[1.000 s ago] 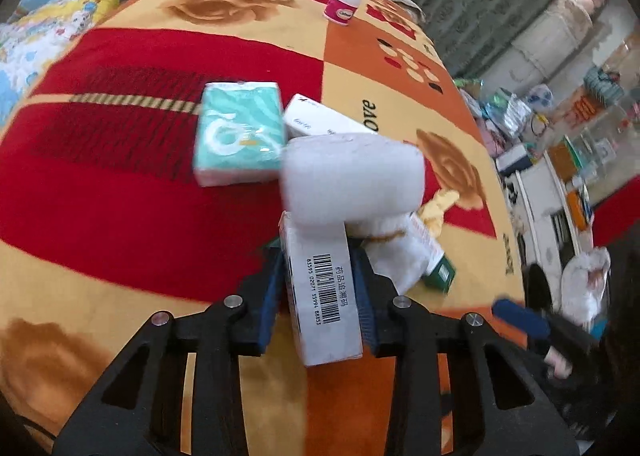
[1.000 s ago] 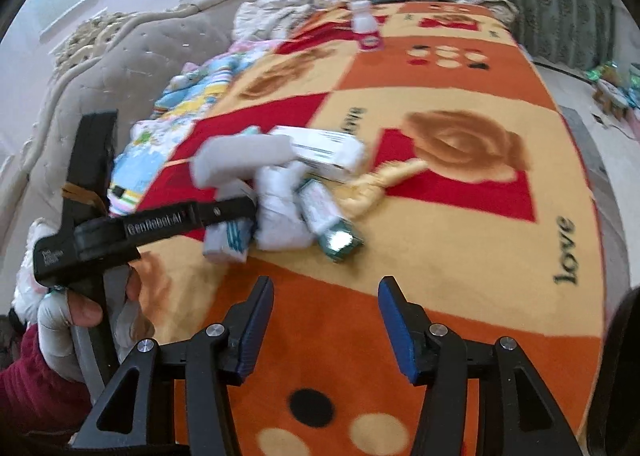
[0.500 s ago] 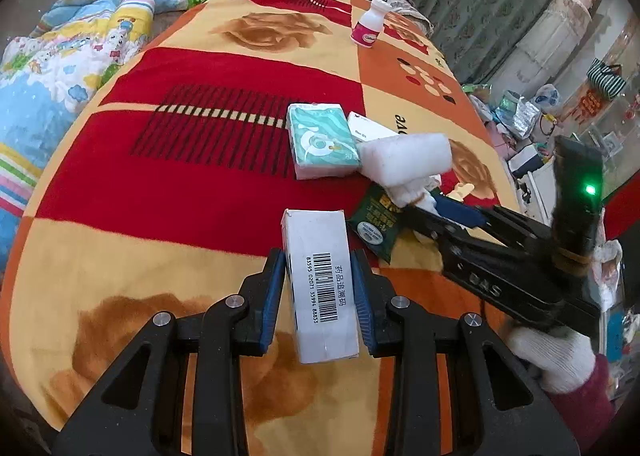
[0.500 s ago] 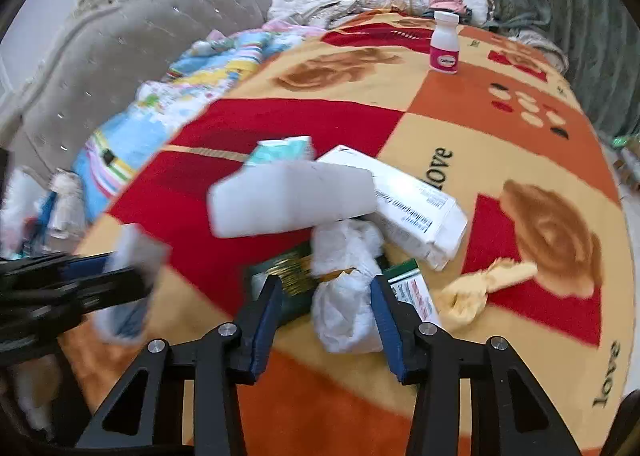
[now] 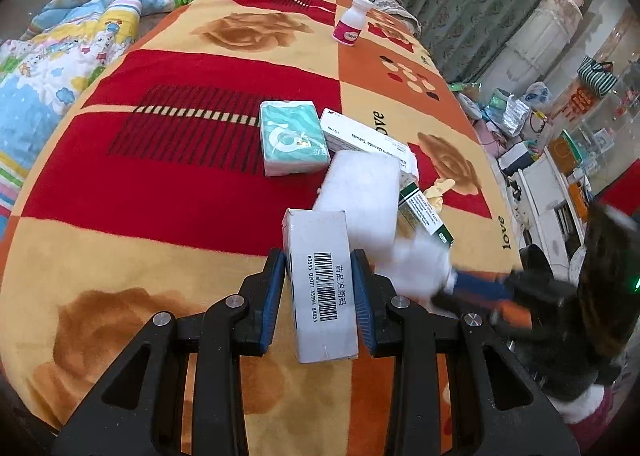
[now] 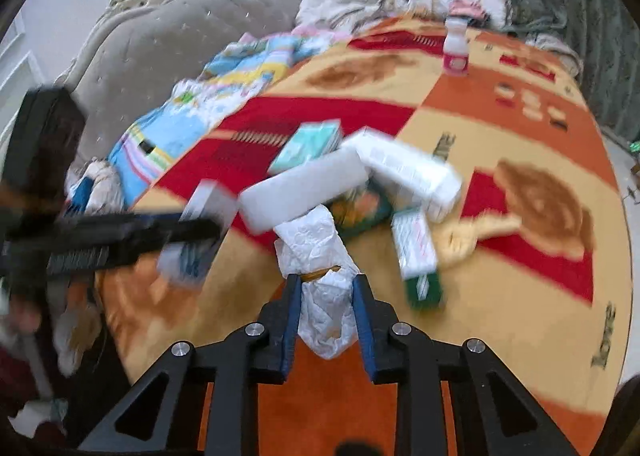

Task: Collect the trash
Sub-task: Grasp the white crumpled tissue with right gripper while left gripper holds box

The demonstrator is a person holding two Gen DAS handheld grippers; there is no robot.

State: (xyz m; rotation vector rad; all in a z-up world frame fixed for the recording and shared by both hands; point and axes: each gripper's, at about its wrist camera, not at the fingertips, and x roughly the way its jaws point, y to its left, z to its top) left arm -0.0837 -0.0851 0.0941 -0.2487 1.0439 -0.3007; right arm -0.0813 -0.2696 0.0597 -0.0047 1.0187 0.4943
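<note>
My left gripper (image 5: 320,268) is shut on a white barcode box (image 5: 322,288), held above the blanket. My right gripper (image 6: 325,296) is shut on a crumpled white wrapper (image 6: 320,276), also seen blurred in the left wrist view (image 5: 416,268). The trash pile holds a white foam block (image 5: 360,199), a teal tissue pack (image 5: 292,141), a long white medicine box (image 5: 368,141), a green-white box (image 5: 426,215) and a yellow scrap (image 5: 438,189).
A pink-labelled white bottle (image 5: 352,25) stands at the far end of the red, orange and yellow blanket (image 5: 160,183). A patterned quilt (image 5: 48,67) lies to the left. Furniture and clutter (image 5: 560,127) fill the room to the right.
My right gripper closed on the crumpled wrapper and pulled it back from the pile. My left gripper, still holding the box, moved closer to the pile.
</note>
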